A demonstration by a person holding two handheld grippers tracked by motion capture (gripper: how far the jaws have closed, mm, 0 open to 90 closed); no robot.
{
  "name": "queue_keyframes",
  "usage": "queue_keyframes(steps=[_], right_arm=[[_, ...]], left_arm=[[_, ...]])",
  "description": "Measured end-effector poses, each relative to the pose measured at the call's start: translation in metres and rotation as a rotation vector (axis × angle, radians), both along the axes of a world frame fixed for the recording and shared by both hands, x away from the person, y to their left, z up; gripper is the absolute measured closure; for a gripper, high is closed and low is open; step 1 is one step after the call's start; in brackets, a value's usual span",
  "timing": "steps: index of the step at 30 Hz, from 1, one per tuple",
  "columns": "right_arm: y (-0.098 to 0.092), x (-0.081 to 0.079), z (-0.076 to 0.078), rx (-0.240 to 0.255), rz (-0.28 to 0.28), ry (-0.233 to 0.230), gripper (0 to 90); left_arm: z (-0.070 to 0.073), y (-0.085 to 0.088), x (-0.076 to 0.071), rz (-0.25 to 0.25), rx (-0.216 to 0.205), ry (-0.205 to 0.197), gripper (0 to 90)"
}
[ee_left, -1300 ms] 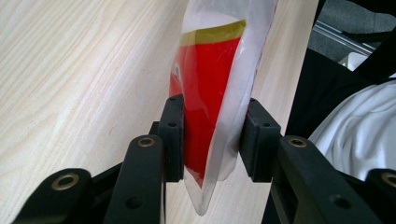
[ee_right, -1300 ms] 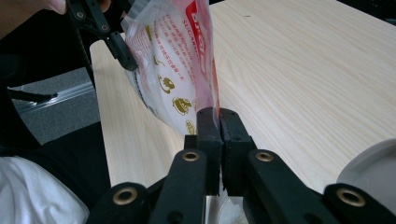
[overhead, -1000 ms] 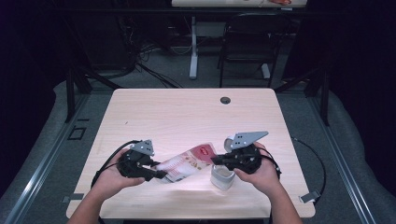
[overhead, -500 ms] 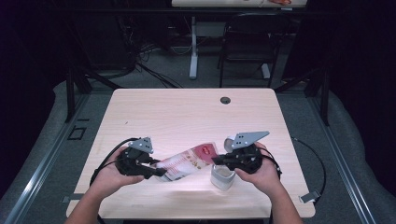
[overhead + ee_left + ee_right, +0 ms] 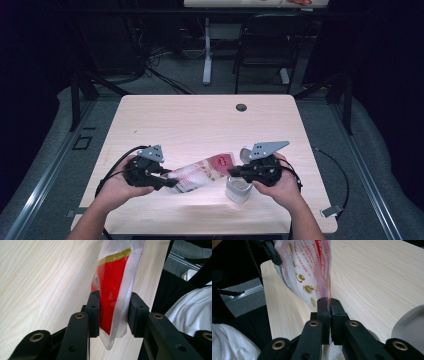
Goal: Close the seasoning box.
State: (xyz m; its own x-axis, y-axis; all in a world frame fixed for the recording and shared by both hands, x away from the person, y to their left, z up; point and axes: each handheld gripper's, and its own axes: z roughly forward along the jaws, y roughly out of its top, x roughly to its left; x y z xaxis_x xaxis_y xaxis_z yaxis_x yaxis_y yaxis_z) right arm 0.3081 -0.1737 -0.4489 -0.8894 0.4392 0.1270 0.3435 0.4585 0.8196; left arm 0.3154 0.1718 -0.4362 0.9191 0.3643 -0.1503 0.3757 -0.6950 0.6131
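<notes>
A red and white printed plastic pouch [image 5: 202, 172] hangs slanted over the front of the table, stretched between my two grippers. My left gripper [image 5: 170, 182] is shut on its lower end; in the left gripper view the pouch [image 5: 112, 285] sits squeezed between the two pads of the left gripper [image 5: 113, 315]. My right gripper [image 5: 234, 172] pinches the pouch's upper edge. In the right gripper view the right gripper [image 5: 330, 302] has its jaws tight together on the thin red edge of the pouch [image 5: 304, 267]. A white cup [image 5: 238, 190] stands on the table just under the right gripper.
The light wooden table [image 5: 200, 120] has a round cable hole [image 5: 241, 107] near its far edge. The cup's rim [image 5: 409, 325] shows at the right of the right gripper view. A chair and desk legs stand on the dark floor beyond.
</notes>
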Motion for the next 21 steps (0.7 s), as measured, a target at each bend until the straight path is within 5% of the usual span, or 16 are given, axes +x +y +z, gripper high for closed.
queue_keyframes(steps=[21], right_arm=[[-0.005,0.001,-0.002,0.007,-0.004,0.007,87.0]], left_arm=[[0.014,-0.002,0.001,-0.006,-0.007,-0.019,67.8]])
